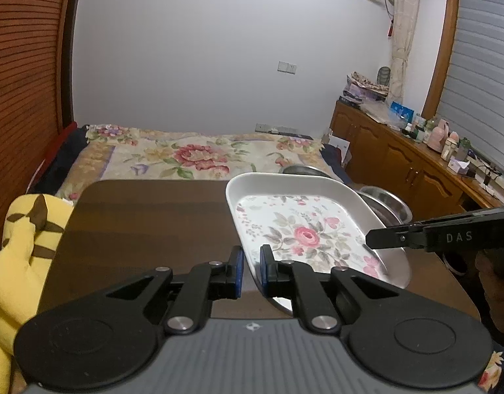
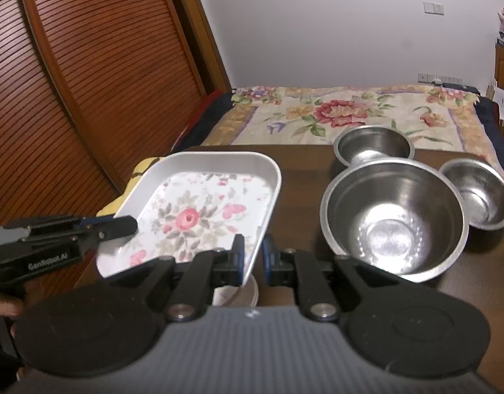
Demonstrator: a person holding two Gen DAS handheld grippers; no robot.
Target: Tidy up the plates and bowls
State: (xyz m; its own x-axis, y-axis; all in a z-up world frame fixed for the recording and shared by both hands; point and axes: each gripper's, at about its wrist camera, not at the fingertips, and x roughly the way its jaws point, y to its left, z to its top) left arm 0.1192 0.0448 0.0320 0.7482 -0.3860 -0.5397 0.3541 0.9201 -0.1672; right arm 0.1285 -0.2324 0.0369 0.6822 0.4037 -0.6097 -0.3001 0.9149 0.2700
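We found the white rectangular floral-printed tray [image 2: 199, 210] lifted and tilted above the dark wooden worktop [image 1: 147, 216]. Left gripper [image 1: 251, 271] jaws pinched one rim; right gripper [image 2: 253, 259] jaws pinched the opposite rim. Three stainless steel bowls [image 2: 393, 216] sat beside it.

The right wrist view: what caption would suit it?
Both tools hold a floral tray above the table, beside three steel bowls.
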